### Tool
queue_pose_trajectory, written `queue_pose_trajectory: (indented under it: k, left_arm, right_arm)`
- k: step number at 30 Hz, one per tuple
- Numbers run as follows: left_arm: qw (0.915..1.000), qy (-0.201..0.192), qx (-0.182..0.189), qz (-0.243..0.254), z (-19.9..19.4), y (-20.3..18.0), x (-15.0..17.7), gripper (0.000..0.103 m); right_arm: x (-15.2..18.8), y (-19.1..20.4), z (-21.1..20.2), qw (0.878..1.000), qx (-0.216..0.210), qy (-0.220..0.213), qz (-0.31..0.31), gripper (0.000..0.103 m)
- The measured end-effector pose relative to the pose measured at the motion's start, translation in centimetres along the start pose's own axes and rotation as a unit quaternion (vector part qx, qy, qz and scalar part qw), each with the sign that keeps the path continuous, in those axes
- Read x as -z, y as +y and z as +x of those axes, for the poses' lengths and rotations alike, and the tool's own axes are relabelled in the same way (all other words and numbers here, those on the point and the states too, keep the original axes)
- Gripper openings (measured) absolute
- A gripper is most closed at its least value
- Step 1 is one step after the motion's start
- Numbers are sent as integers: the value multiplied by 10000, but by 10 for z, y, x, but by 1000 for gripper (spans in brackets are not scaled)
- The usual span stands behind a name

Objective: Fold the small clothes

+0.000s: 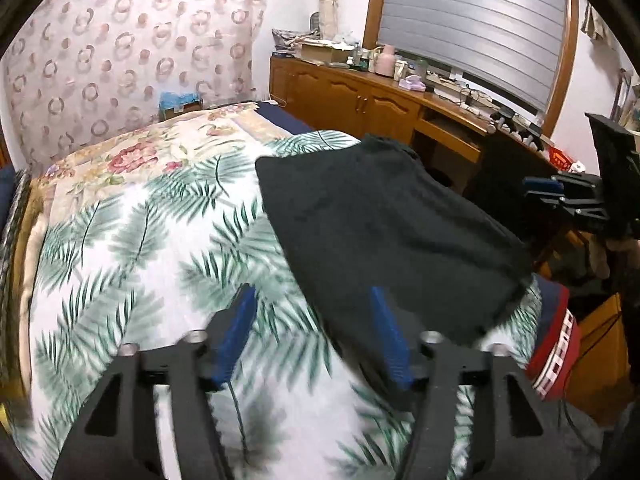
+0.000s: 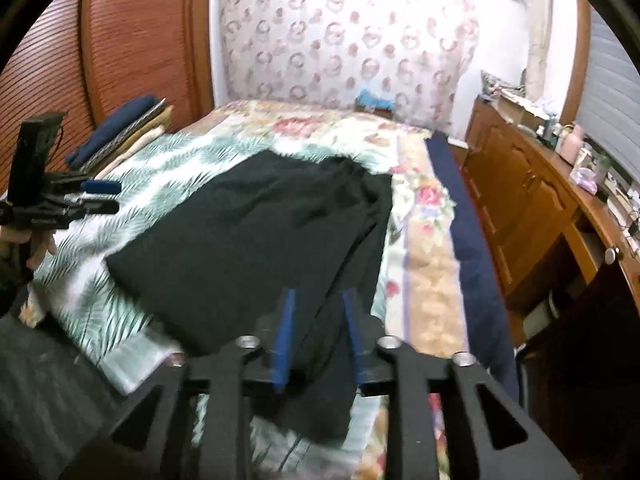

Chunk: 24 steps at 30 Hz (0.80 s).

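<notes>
The work surface is a bed [image 2: 424,240] covered with a white sheet printed with green palm leaves [image 1: 132,240], and a floral quilt lies on the bed behind this sheet, toward the wall. Behind the bed hangs one curtain with ring pattern [image 2: 344,40]. To the right of the bed stands a long wooden cabinet [image 1: 352,100] under a window with grey shutter [image 1: 472,20]; on its top I see one pink bottle [image 1: 387,60] among many small things that I cannot count. To the left of the bed there is one reddish slatted door [image 2: 132,40], and one stack of folded cloths [image 2: 124,132] lies at the bed edge beside it. There is one dark green garment [image 2: 248,248], spread on the palm sheet in the middle of the bed. There are two grippers. The left gripper [image 1: 314,304] is released, its blue pads wide apart above the sheet, at the garment's left edge. The right gripper [image 2: 318,312] is also released, with the near edge of the garment between the pads but not pressed.
</notes>
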<state>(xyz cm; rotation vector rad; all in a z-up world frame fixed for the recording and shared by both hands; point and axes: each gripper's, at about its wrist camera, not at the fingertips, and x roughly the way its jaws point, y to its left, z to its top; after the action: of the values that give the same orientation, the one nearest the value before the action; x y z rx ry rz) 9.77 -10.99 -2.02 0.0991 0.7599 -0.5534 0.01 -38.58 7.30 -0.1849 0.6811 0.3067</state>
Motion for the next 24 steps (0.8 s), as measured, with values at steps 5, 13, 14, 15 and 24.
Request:
queue_pose_trajectory:
  k: [5,13,14,15,24]
  left_arm:
    - [9997,59,-195,153,36,12,-34,75]
    - [9983,147,-552,97,83,25,-65,75]
    - [9982,163,-579,80,88,27,-67,75]
    - [9981,181,-583,68,93,27,-70,75]
    - [9975,424,-570,-25,135,39,-82,75]
  right_arm:
    - [-45,-6,69,9999,22,-110,95,49]
    - [-90,-11,172,9994,-77,89,313,52]
    - [-92,-14,183,9992,-109,165,344,52]
    - [-92,-14,190,9990,-150,233,357,52]
    - [-100,-30,206,9975,-574,402,133,9]
